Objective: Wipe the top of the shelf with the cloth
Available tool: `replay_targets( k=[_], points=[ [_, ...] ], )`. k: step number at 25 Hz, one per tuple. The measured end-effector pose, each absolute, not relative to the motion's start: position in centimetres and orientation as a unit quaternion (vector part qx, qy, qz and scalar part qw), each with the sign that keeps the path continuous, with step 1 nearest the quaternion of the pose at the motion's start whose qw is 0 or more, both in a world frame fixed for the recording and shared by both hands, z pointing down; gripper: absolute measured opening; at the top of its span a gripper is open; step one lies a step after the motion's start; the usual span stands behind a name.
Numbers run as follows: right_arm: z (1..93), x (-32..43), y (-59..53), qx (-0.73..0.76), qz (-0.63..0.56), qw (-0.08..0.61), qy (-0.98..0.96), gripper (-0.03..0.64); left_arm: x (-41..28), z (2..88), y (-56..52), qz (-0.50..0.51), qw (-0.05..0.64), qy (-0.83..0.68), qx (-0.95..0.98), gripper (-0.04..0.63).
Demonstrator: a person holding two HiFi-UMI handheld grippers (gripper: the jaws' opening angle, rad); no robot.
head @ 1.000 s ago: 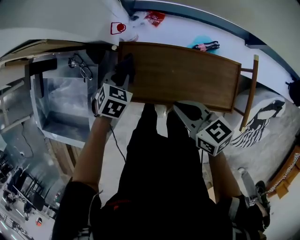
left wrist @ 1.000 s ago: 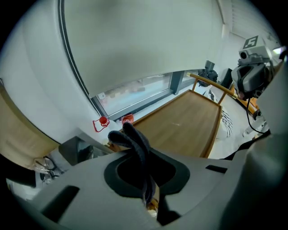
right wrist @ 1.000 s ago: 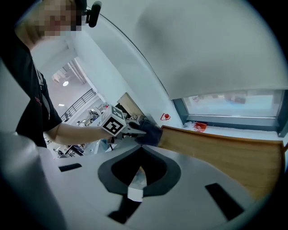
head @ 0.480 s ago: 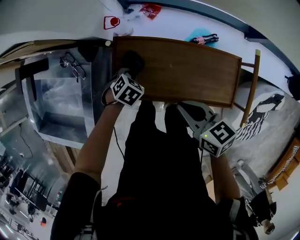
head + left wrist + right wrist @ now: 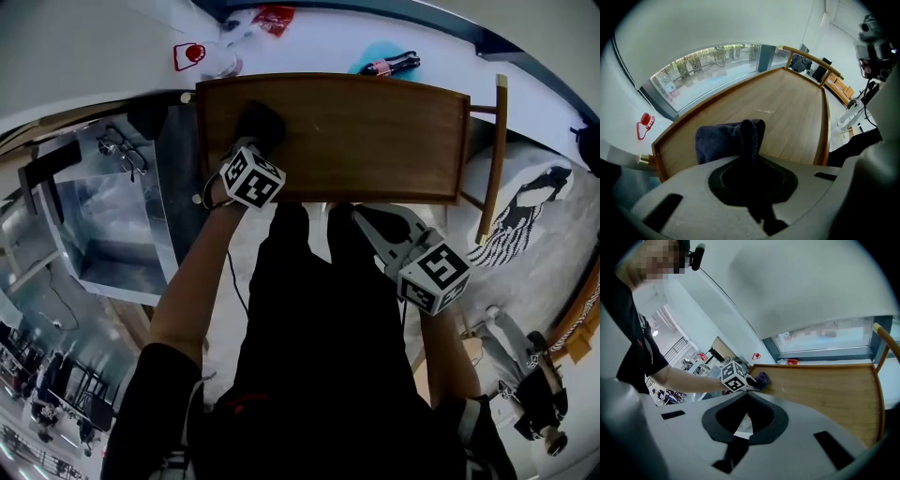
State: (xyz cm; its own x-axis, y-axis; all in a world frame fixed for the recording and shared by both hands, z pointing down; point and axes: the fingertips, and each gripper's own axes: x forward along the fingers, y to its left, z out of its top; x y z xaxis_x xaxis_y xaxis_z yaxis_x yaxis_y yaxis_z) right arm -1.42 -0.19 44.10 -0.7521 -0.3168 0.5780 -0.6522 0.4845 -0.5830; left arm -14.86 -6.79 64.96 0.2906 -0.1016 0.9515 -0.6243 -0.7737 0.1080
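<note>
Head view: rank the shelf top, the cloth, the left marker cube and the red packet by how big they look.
1. shelf top, by far the largest.
2. cloth and left marker cube: about alike, and the cube is nearer the camera, so no ranking between them.
3. red packet, smallest.

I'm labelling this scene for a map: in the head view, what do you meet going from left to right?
Eyeglasses → dark cloth on the shelf top → right gripper → wooden bar → patterned rug.
</note>
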Motion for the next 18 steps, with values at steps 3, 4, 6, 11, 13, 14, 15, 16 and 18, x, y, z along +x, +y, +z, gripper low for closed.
replay_targets(
  k=[3,4,6,11,13,14,15,16,18],
  points=[
    [44.3,-0.2,0.2,0.295,0.421,0.195,-0.835,0.005,-13.1,65.1,-6.7,0.547,0.233,-0.226,0.771,0.038],
    [44.3,0.2,0.3,0.297,0.422,0.193,-0.835,0.005,-12.5,65.1,-6.7,0.548,0.23,-0.222,0.773,0.037],
    [44.4,1.0,0.5,0.302,0.423,0.19,-0.833,0.005,-11.2,65.1,-6.7,0.548,0.226,-0.215,0.776,0.038],
    [44.6,3.6,1.1,0.316,0.43,0.181,-0.826,0.005,-7.6,65.2,-6.6,0.547,0.218,-0.199,0.783,0.038],
    [44.7,4.7,1.3,0.323,0.432,0.177,-0.823,0.005,-6.1,65.3,-6.6,0.547,0.213,-0.191,0.787,0.038],
    [44.8,5.2,1.4,0.326,0.433,0.176,-0.822,0.005,-5.3,65.3,-6.6,0.547,0.211,-0.187,0.788,0.038],
    [44.8,5.8,1.5,0.33,0.434,0.174,-0.82,0.005,-4.6,65.3,-6.6,0.547,0.208,-0.183,0.79,0.038],
    [44.9,6.3,1.6,0.333,0.435,0.172,-0.819,0.005,-3.8,65.3,-6.6,0.548,0.205,-0.18,0.791,0.038],
    [45.0,7.5,1.8,0.339,0.438,0.168,-0.815,0.005,-2.2,65.3,-6.7,0.548,0.199,-0.172,0.794,0.038]
  ],
)
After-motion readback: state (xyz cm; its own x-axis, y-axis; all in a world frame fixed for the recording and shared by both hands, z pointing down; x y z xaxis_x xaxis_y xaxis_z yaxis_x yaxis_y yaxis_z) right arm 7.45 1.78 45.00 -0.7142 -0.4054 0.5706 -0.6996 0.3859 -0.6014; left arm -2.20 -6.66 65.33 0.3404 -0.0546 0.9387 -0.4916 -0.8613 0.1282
